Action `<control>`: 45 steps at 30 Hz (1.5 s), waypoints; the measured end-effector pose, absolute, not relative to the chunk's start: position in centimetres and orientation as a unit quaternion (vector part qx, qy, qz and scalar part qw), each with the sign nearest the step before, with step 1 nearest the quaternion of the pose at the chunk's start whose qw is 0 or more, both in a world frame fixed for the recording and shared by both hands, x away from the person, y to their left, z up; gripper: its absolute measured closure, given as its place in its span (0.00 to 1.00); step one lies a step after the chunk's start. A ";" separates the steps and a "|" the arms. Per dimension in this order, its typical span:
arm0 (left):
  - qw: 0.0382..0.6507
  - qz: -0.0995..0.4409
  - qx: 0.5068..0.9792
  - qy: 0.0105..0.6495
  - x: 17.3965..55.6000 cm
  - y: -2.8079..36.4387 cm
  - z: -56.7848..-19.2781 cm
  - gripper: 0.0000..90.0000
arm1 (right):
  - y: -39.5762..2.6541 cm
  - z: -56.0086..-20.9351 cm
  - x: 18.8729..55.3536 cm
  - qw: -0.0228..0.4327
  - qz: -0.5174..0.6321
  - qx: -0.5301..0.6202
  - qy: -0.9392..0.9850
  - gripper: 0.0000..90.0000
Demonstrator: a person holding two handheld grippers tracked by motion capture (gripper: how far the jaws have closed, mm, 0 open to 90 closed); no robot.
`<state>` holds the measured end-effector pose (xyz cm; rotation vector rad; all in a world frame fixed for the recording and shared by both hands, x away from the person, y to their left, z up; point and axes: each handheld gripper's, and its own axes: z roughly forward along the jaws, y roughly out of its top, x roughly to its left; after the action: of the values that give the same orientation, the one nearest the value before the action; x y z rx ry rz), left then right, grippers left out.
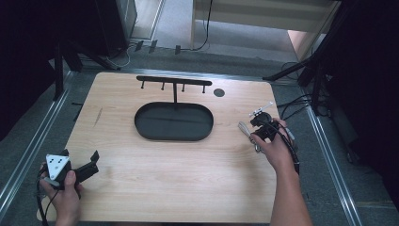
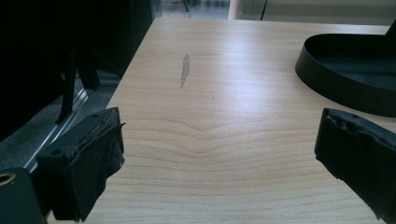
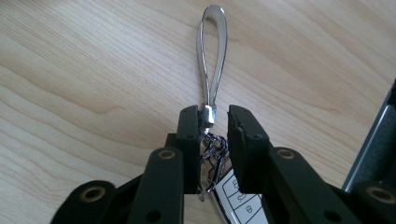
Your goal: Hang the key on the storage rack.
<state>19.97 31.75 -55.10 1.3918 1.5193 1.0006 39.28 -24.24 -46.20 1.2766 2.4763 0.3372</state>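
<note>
A car key [image 3: 238,196] with a white button face lies on the wooden table [image 1: 164,179], tied by a dark braided cord to a silvery strap loop [image 3: 212,51]. My right gripper [image 3: 214,119] points down over it. The jaws stand narrowly open on either side of the strap's metal clasp [image 3: 208,114], with a thin gap at the right jaw. In the high view the strap [image 1: 243,128] lies near the table's right edge under my right gripper [image 1: 258,134]. My left gripper [image 1: 80,154] rests wide open at the front left corner, holding nothing [image 2: 219,144].
A black oval tray [image 1: 141,127] sits at the table's centre back, with a black hook rack [image 1: 174,83] rising from it; its wall [image 2: 327,79] lies ahead and right of the left gripper. A grey round cap [image 1: 219,92] is set in the tabletop. Dark stands flank the table.
</note>
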 end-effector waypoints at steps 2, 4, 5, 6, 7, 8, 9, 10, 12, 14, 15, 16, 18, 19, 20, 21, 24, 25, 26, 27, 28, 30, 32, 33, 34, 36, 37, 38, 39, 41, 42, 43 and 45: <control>0.412 0.398 0.555 0.604 20.0 31.7 -55.1 0.02 | -24.1 -46.7 39.7 0.162 0.105 0.447 0.874 0.85; 0.411 0.398 0.555 0.604 20.0 31.7 -55.1 0.02 | -23.9 -47.2 39.9 0.161 0.083 0.445 0.877 0.84; 0.410 0.399 0.555 0.603 20.0 31.7 -55.1 0.02 | -23.8 -47.7 40.1 0.160 0.073 0.444 0.879 0.83; 0.411 0.399 0.555 0.603 20.0 31.7 -55.1 0.02 | -23.8 -47.7 40.1 0.160 0.073 0.444 0.879 0.83; 0.410 0.400 0.555 0.603 20.0 31.6 -55.1 0.02 | -23.7 -47.8 40.3 0.158 0.071 0.447 0.878 0.83; 0.410 0.400 0.556 0.602 20.0 31.6 -55.1 0.02 | -23.7 -48.0 40.4 0.156 0.072 0.451 0.876 0.82; 0.410 0.401 0.556 0.602 20.0 31.6 -55.1 0.02 | -23.7 -48.2 40.6 0.152 0.074 0.457 0.873 0.79; 0.410 0.400 0.556 0.602 20.0 31.6 -55.1 0.02 | -23.7 -48.2 40.6 0.152 0.074 0.457 0.873 0.79; 0.411 0.399 0.555 0.603 20.0 31.7 -55.1 0.02 | -23.7 -48.5 40.9 0.140 0.077 0.461 0.873 0.76; 0.411 0.399 0.555 0.603 20.0 31.7 -55.1 0.02 | -23.7 -48.8 41.0 0.138 0.072 0.462 0.873 0.75; 0.410 0.399 0.555 0.603 20.0 31.7 -55.1 0.02 | -23.5 -49.0 41.2 0.135 0.071 0.465 0.872 0.75; 0.410 0.399 0.556 0.603 20.0 31.7 -55.1 0.02 | -23.5 -49.0 41.2 0.135 0.071 0.465 0.872 0.75; 0.411 0.398 0.556 0.603 20.0 31.7 -55.1 0.02 | -23.3 -49.2 41.4 0.134 0.075 0.465 0.872 0.76; 0.411 0.398 0.555 0.604 20.0 31.7 -55.1 0.02 | -23.2 -49.3 41.5 0.134 0.075 0.463 0.873 0.77; 0.411 0.397 0.555 0.604 20.0 31.7 -55.1 0.02 | -23.1 -49.4 41.6 0.135 0.074 0.464 0.872 0.79; 0.412 0.397 0.555 0.604 20.0 31.7 -55.1 0.02 | -23.0 -49.5 41.7 0.132 0.072 0.464 0.873 0.81; 0.411 0.397 0.557 0.603 20.0 31.7 -55.1 0.02 | -22.8 -49.8 41.9 0.122 0.069 0.465 0.874 0.84; 0.411 0.397 0.556 0.603 20.0 31.7 -55.1 0.02 | -22.8 -49.9 41.9 0.123 0.064 0.465 0.875 0.84; 0.412 0.397 0.557 0.603 20.0 31.7 -55.1 0.02 | -22.7 -50.0 42.0 0.124 0.062 0.465 0.874 0.84; 0.412 0.398 0.557 0.602 20.0 31.7 -55.1 0.02 | -22.7 -50.1 42.0 0.121 0.060 0.466 0.875 0.85; 0.412 0.398 0.557 0.602 20.0 31.7 -55.1 0.02 | -22.8 -50.2 42.0 0.117 0.059 0.465 0.876 0.85; 0.412 0.398 0.557 0.602 20.0 31.7 -55.1 0.02 | -22.9 -50.4 42.0 0.112 0.056 0.461 0.879 0.87; 0.411 0.397 0.557 0.603 20.0 31.7 -55.1 0.02 | -23.0 -50.4 42.0 0.109 0.055 0.458 0.881 0.91; 0.410 0.397 0.558 0.602 20.0 31.6 -55.1 0.02 | -23.0 -50.3 41.8 0.114 0.057 0.453 0.883 0.92; 0.410 0.397 0.558 0.602 20.0 31.6 -55.1 0.02 | -23.0 -50.3 41.8 0.114 0.057 0.453 0.883 0.92; 0.409 0.398 0.559 0.601 20.0 31.6 -55.1 0.02 | -22.9 -50.2 41.5 0.134 0.058 0.445 0.883 0.92; 0.409 0.398 0.559 0.601 20.0 31.6 -55.1 0.02 | -22.8 -49.9 41.0 0.165 0.068 0.439 0.880 0.92; 0.408 0.398 0.560 0.601 20.0 31.6 -55.1 0.02 | -22.8 -49.9 41.0 0.165 0.068 0.439 0.880 0.92; 0.408 0.399 0.559 0.601 20.0 31.6 -55.1 0.02 | -22.9 -49.8 40.9 0.175 0.073 0.440 0.878 0.92; 0.409 0.399 0.559 0.601 20.0 31.6 -55.1 0.02 | -23.2 -49.6 40.5 0.192 0.086 0.444 0.871 0.93; 0.409 0.399 0.559 0.601 20.0 31.6 -55.1 0.02 | -23.3 -49.4 40.2 0.207 0.094 0.447 0.865 0.93; 0.409 0.399 0.559 0.601 20.0 31.6 -55.1 0.02 | -23.6 -49.1 39.9 0.231 0.106 0.449 0.857 0.93; 0.410 0.398 0.559 0.601 20.0 31.6 -55.1 0.02 | -23.7 -48.9 39.8 0.237 0.113 0.453 0.852 0.93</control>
<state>20.02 31.63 -55.09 1.4077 1.5140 1.0025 39.76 -23.70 -48.93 1.2413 2.3351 0.3091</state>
